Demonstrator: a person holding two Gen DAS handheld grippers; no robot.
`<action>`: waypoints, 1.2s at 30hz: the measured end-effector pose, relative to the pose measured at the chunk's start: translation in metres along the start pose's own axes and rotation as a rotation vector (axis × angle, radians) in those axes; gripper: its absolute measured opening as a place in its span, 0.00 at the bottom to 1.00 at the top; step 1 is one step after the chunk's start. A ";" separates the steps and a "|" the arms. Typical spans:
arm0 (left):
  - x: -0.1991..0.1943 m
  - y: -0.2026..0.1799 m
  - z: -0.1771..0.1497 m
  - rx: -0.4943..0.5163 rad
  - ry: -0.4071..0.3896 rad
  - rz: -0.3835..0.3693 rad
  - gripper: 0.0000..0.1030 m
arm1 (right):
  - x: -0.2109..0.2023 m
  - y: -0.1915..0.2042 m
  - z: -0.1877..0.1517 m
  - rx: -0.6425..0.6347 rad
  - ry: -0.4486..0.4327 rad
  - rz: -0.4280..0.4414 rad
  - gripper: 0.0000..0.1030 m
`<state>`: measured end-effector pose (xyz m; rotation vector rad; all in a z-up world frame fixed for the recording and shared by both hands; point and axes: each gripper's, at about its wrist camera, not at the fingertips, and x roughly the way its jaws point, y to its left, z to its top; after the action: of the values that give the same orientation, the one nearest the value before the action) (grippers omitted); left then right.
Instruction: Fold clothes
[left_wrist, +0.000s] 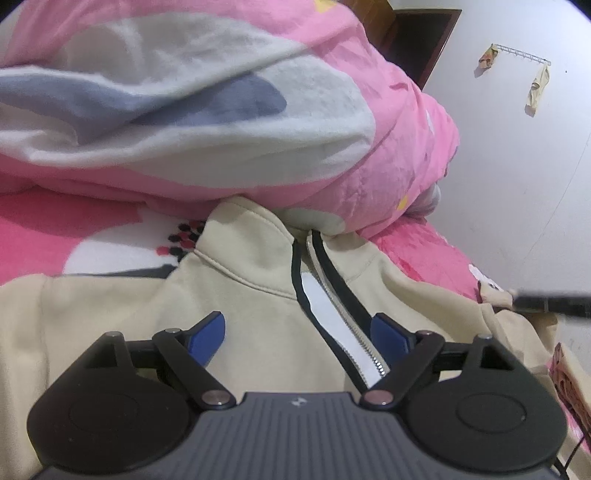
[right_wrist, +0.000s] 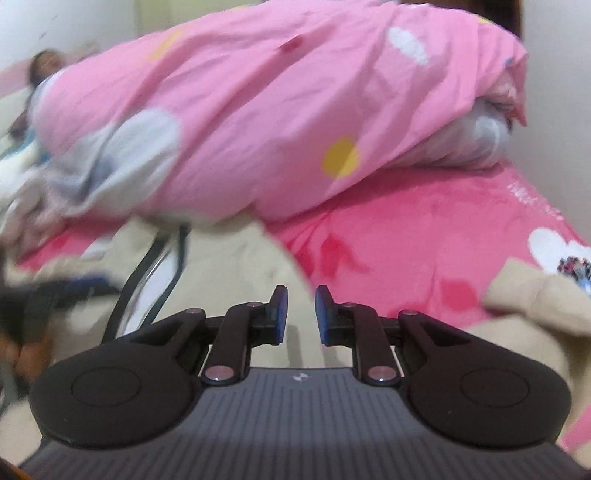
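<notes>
My left gripper (left_wrist: 297, 338) is spread wide over the beige zip jacket (left_wrist: 255, 325) filling the lower frame. My right gripper (right_wrist: 298, 317) is nearly closed, pinching nothing. Further up, pink duvet (left_wrist: 369, 74) piled on the bed.

You see a white wall (left_wrist: 517, 155) with a hook rail (left_wrist: 522, 56) where small cloths hang, a dark wooden door (left_wrist: 424, 40), and a big pink quilt (right_wrist: 277, 103) on the pink bed sheet (right_wrist: 424, 236)
</notes>
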<state>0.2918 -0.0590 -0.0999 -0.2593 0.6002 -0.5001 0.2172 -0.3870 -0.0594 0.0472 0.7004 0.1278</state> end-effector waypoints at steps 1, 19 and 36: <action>-0.002 -0.001 0.001 0.002 -0.005 0.003 0.85 | 0.004 -0.001 -0.008 0.006 0.018 0.011 0.14; -0.125 -0.126 -0.044 0.187 0.175 -0.082 0.85 | -0.137 0.016 -0.088 0.100 0.016 0.064 0.16; -0.104 -0.177 -0.150 0.453 0.192 0.036 0.94 | -0.114 0.031 -0.199 0.130 -0.053 -0.065 0.18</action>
<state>0.0627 -0.1690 -0.1046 0.2311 0.6588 -0.6158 -0.0005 -0.3710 -0.1353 0.1512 0.6555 0.0186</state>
